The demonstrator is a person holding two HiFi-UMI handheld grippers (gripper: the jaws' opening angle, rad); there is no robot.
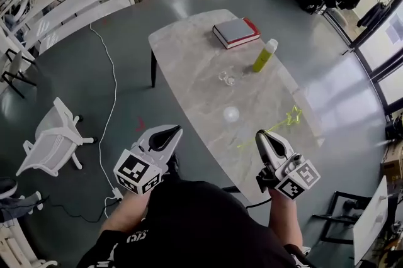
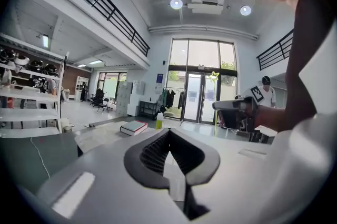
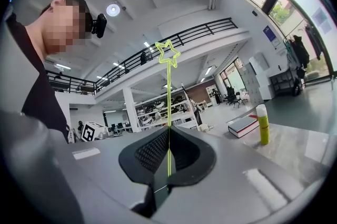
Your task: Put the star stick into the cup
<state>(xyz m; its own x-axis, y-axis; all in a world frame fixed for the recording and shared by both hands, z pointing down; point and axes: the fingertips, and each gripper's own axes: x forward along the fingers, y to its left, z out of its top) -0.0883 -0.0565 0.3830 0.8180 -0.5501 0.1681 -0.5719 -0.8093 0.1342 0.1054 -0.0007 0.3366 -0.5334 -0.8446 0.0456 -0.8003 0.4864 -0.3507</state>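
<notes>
Right tongs point(image 1: 262, 134) are clamped shut on the star stick's point(image 1: 280, 125) near end, its star over the surface's point(image 1: 189, 65) right edge; left tongs point(image 1: 176, 130) are closed and empty, near left of the surface.

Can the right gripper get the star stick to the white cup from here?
Probably yes. The right gripper is shut on the star stick, and the table between it and the cup looks bare; the bottle and book sit farther back, out of the way.
</notes>
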